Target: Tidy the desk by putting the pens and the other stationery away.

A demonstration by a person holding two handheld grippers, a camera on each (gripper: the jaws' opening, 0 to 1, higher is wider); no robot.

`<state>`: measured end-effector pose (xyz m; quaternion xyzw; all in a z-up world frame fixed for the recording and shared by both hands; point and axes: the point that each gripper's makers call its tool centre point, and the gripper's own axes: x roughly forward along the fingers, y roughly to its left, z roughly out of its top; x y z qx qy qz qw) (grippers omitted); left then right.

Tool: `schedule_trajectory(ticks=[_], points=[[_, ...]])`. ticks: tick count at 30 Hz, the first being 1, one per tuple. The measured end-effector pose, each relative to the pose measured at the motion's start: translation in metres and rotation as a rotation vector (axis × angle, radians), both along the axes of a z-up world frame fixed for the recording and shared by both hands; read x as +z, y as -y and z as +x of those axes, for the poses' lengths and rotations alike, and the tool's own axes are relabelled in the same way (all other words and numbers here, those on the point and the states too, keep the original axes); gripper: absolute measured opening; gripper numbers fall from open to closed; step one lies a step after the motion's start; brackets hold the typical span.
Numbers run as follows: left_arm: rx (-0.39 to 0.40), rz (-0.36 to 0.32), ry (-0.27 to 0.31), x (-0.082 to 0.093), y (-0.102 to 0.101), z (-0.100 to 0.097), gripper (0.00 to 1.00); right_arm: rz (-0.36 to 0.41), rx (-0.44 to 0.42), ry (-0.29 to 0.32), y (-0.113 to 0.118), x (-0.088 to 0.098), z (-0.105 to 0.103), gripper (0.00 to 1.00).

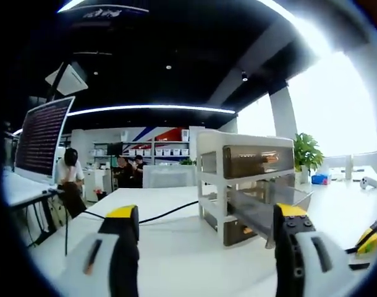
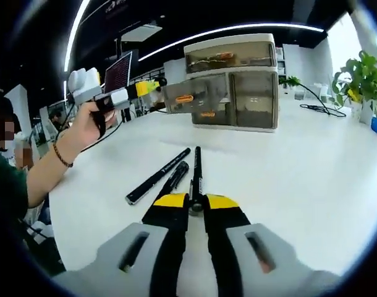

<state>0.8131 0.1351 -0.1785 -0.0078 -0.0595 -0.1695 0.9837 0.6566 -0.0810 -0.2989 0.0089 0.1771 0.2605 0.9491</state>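
pens [image 2: 176, 176] lying on worktop [image 2: 300, 179] | looking light, stiff, slick | right gripper [image 2: 196, 203] jaws closing on one pen's near end | left gripper [image 1: 207, 232] jaws gaping, holding nothing

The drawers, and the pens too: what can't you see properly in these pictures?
- Drawer unit, left gripper view: things inside are orange blurs behind smoky fronts.
- Pen, right gripper view: near end hidden between the right gripper jaws.
- Pen labels: too small to read.

3 pens [image 2: 165, 174] lie on the desk [image 2: 300, 167] before the drawer unit [image 2: 233, 83], its middle drawer [image 2: 191, 98] pulled out.
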Motion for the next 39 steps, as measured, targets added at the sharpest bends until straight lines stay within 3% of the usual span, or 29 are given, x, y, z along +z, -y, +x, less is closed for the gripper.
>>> schedule_trajectory(ticks=[3,6,11,16,21,25,28,36,39], points=[[-0.019,0.001,-0.021,-0.004,0.003,0.0,0.97,0.07,-0.015,-0.006,0.003,0.009,-0.001,0.13],[-0.022,0.022,-0.015,-0.003,0.005,-0.002,0.97,0.09,-0.025,0.013,0.007,0.018,-0.002,0.13],[-0.021,0.026,-0.02,-0.003,0.005,-0.003,0.96,0.195,-0.034,0.026,0.01,0.044,-0.007,0.13],[-0.05,-0.003,-0.049,-0.007,0.007,-0.003,0.91,0.207,-0.029,0.022,0.013,0.067,-0.007,0.13],[-0.064,0.002,-0.05,-0.007,0.01,-0.004,0.89,0.216,-0.021,0.058,0.016,0.102,-0.016,0.13],[-0.076,-0.015,-0.077,-0.009,0.013,-0.005,0.91,0.231,0.009,0.097,0.011,0.133,-0.01,0.13],[-0.092,-0.02,-0.079,-0.009,0.018,-0.006,0.92,0.215,0.03,0.084,0.003,0.148,-0.001,0.13],[-0.105,-0.016,-0.081,-0.009,0.021,-0.007,0.92,-0.01,0.032,-0.009,-0.016,0.16,0.056,0.13],[-0.11,0.001,-0.091,-0.011,0.024,-0.007,0.91,-0.072,0.026,-0.068,-0.03,0.154,0.076,0.13]])
